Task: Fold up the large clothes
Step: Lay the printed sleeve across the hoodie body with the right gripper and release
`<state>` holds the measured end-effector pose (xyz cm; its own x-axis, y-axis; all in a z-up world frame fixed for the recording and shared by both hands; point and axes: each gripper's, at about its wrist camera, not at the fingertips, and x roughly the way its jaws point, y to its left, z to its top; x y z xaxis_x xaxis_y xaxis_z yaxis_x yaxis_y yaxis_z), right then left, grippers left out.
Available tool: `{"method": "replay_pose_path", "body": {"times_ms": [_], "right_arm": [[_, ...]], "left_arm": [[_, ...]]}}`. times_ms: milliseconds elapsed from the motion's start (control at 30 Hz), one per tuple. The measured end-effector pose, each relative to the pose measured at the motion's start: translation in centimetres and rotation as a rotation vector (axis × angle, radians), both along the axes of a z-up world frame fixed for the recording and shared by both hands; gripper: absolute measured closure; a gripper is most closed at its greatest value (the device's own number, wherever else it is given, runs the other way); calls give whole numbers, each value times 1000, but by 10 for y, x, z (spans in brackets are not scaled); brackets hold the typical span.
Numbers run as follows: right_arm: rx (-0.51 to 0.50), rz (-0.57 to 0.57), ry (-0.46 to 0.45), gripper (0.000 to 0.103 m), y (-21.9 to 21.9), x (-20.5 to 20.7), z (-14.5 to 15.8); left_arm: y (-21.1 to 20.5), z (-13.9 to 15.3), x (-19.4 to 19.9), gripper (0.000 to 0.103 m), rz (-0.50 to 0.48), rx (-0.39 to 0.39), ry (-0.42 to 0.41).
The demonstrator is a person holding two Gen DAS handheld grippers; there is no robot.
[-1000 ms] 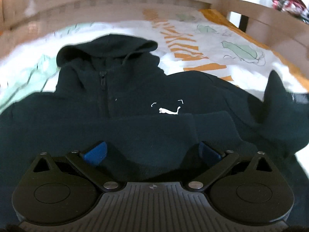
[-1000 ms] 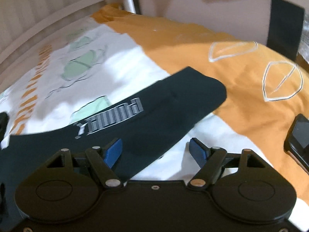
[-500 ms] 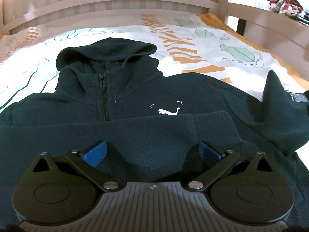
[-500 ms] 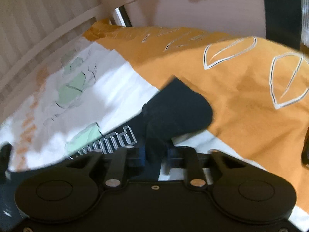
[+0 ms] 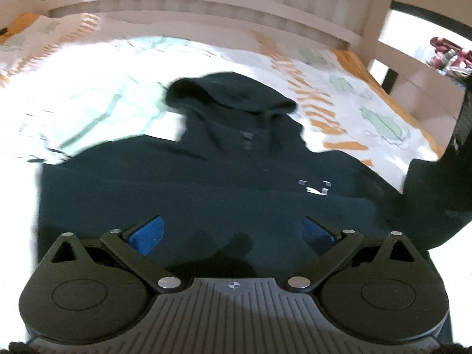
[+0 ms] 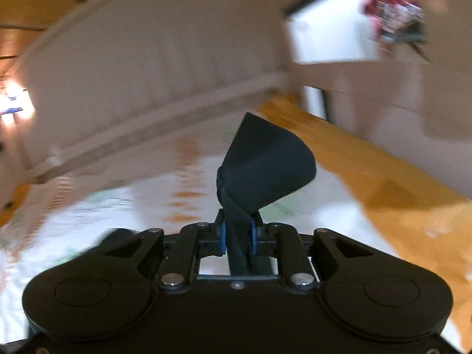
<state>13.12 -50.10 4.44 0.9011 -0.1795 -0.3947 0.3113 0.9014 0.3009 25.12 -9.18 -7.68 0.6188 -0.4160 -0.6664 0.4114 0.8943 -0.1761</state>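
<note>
While the right tool point(image 6: 238, 237) grips the dark hoodie's sleeve cuff point(image 6: 265, 165), lifted above the bed point(image 6: 383, 177), the left tool point(image 5: 233, 231) hovers released over the hoodie point(image 5: 206, 188).

Right hand-held gripper point(image 6: 238, 237) pinches a dark sleeve cuff point(image 6: 265, 165), apparently above the blurred bedsheet point(image 6: 147, 194).

The hoodie point(image 5: 206, 183) is a dark matt cloth with a soft, slightly ribbed knit, and its sleeve cuff point(image 6: 262, 162) looks smooth. The bed sheet point(image 5: 88, 88) is thin printed cloth, and the bed frame point(image 5: 206, 3) looks like pale painted wood. Both grippers have matt black plastic bodies, small shiny metal screws and blue pads point(image 5: 146, 234).
</note>
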Motion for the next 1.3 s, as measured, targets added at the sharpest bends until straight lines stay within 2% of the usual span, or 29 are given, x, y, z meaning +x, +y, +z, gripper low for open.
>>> {"method": "replay_pose_path", "body": {"times_ms": [133, 267, 467, 667, 800, 833, 867, 933, 1133, 1300], "right_arm": [[-14, 158, -35, 79, 71, 21, 19], [-31, 297, -29, 79, 143, 42, 12], [-42, 444, 49, 79, 232, 78, -36], [-78, 532, 187, 77, 303, 93, -101], [-85, 554, 249, 70, 320, 87, -132], [-75, 563, 266, 61, 322, 87, -140], [-68, 571, 275, 48, 322, 85, -143], [-68, 584, 276, 38, 320, 78, -148], [-105, 617, 250, 33, 303, 46, -144], [-144, 581, 247, 30, 283, 29, -147]], "left_arm": [[40, 11, -3, 2, 35, -12, -15], [77, 16, -4, 2, 88, -33, -15], [120, 14, -4, 2, 172, -59, 6], [150, 9, -4, 2, 231, -93, 32], [157, 7, -3, 2, 242, -112, 47], [159, 8, -3, 2, 242, -117, 47], [161, 8, -3, 1, 240, -121, 46], [159, 10, -3, 1, 230, -128, 40], [142, 13, -1, 1, 187, -138, 24], [121, 7, 1, 1, 137, -141, 38]]}}
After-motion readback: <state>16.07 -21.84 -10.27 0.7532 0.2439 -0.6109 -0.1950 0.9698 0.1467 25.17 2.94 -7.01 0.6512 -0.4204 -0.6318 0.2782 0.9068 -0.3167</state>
